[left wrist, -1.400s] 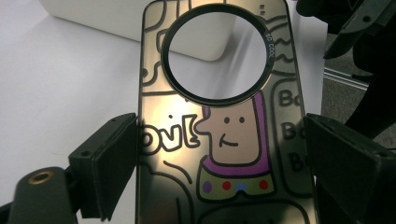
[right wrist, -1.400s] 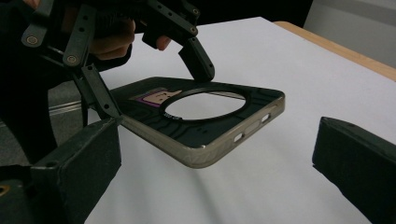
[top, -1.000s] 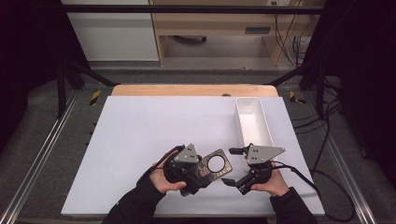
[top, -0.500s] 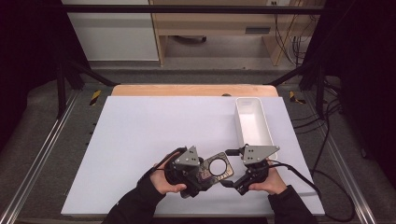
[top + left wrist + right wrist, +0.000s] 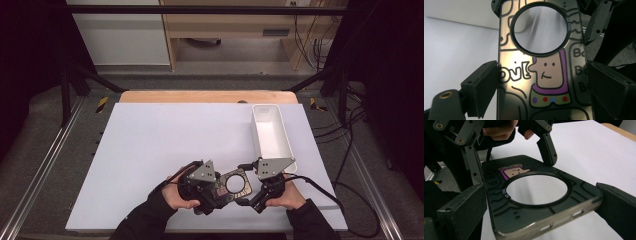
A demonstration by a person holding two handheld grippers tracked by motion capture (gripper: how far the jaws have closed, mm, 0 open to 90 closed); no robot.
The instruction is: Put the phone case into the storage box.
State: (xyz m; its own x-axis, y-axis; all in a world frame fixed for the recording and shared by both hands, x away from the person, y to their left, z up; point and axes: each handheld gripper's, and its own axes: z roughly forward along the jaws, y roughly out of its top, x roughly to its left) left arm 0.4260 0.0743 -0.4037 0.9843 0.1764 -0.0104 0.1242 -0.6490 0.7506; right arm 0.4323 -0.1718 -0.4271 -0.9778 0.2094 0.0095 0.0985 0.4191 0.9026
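- High view: the person's forearms come in from the bottom edge, and both hands sit close together near the front edge of the white table top (image 5: 165,145). The left gripper (image 5: 216,192) and the right gripper (image 5: 250,199) point toward each other, with a dark phone case (image 5: 233,184) spanning the gap between them. The case's large round opening faces up. A white rectangular bin (image 5: 271,135) stands behind the right gripper, near the table's right edge, apart from the case. A cable (image 5: 330,200) trails off from the right gripper toward the right.
- Left gripper view: the phone case (image 5: 541,82) lies lengthwise between the two black jaws, and its long edges meet the pads on either side, so the left gripper (image 5: 541,85) is clamped across the case's width. The case bears a cartoon figure (image 5: 547,82) with a purple outline and coloured dots, and a black ring (image 5: 540,27) frames the round cut-out further up.
- Right gripper view: the camera-ring end of the phone case (image 5: 536,202) sits between the jaws, with both pads pressed against its sides, so the right gripper (image 5: 541,205) grips it too. The case hangs just above the white surface, roughly level. Beyond it, the left gripper's fingers (image 5: 547,147) hold the far end, and part of a hand (image 5: 501,130) shows behind them.
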